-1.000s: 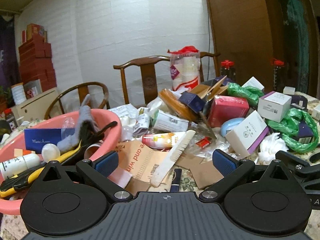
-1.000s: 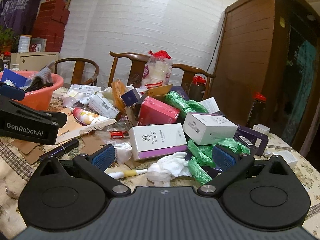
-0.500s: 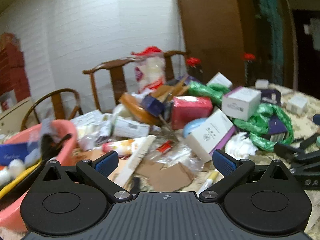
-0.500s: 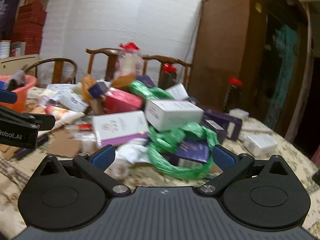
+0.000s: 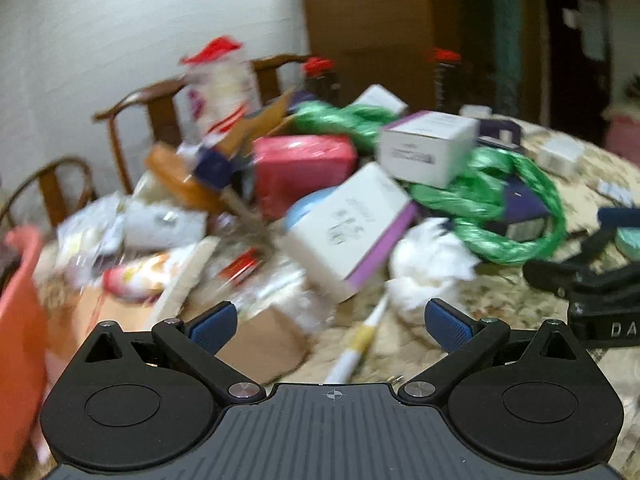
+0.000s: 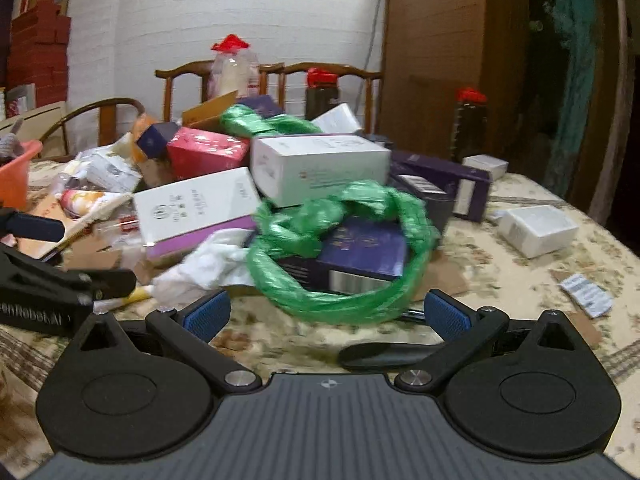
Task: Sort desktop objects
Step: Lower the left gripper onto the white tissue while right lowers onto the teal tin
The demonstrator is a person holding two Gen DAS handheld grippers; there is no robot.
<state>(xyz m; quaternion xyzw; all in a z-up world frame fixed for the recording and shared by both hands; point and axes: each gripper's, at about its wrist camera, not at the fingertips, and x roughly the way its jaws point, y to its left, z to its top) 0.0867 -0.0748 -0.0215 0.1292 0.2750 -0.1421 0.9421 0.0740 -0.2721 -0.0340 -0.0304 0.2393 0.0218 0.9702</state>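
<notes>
A heap of clutter covers the table. My left gripper (image 5: 332, 324) is open and empty, low over a white tube (image 5: 356, 348), with a white-and-purple box (image 5: 344, 224) and crumpled white tissue (image 5: 428, 264) beyond it. My right gripper (image 6: 326, 314) is open and empty, just in front of a loop of green plastic (image 6: 340, 240) that lies around a dark purple box (image 6: 360, 252). A white box (image 6: 320, 164) and a pink box (image 6: 204, 152) sit behind. The left view is blurred.
A pink basin (image 5: 20, 300) stands at the left edge of the table. The other gripper shows in each view: right one (image 5: 592, 280), left one (image 6: 52, 284). A small white box (image 6: 536, 230) and a sachet (image 6: 586, 294) lie to the right. Wooden chairs (image 6: 192, 88) and a brown cabinet (image 6: 432, 52) stand behind.
Both grippers have swung to the right along the table. The basin has slid to the left edge of the left view; the green plastic loop now sits centred before the right gripper.
</notes>
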